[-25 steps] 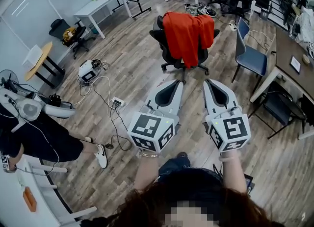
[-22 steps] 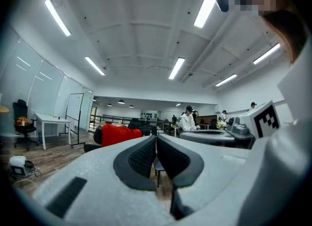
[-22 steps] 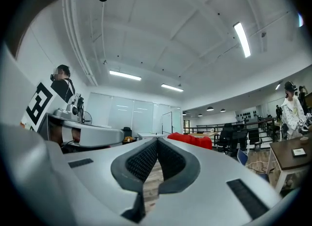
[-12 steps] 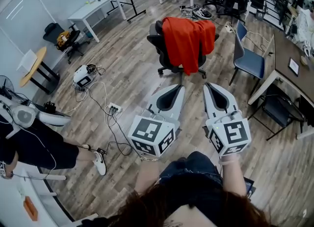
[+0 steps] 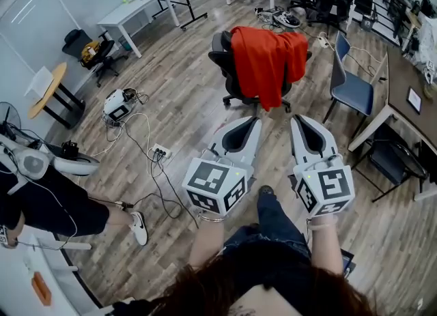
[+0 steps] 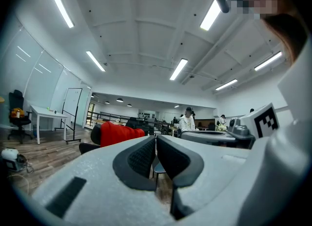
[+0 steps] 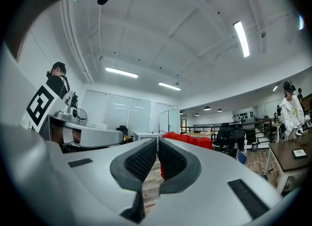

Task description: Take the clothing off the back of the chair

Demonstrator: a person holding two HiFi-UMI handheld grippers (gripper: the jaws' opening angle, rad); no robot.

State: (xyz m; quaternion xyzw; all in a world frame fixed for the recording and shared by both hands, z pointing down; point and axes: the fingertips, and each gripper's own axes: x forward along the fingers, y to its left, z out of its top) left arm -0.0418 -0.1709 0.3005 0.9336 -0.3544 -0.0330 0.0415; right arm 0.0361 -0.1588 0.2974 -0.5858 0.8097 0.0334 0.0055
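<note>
A red garment [image 5: 266, 59] hangs over the back of a black office chair [image 5: 220, 54] on the wooden floor ahead. It shows small in the left gripper view [image 6: 117, 133] and the right gripper view [image 7: 192, 139]. Both grippers are held level, side by side, pointing at the chair and still short of it. My left gripper [image 5: 254, 121] [image 6: 155, 137] is shut and holds nothing. My right gripper [image 5: 298, 118] [image 7: 158, 139] has its pads almost together; its jaws are just opening, with nothing between them.
A blue chair [image 5: 351, 84] and a dark desk [image 5: 403, 79] stand right of the office chair. A power strip with cables [image 5: 160, 151] lies on the floor at left, near a seated person [image 5: 48, 202]. A white table [image 5: 133, 11] stands farther back.
Both grippers have moved forward toward the chair, which now sits closer to their tips in the head view. The garment has not moved.
</note>
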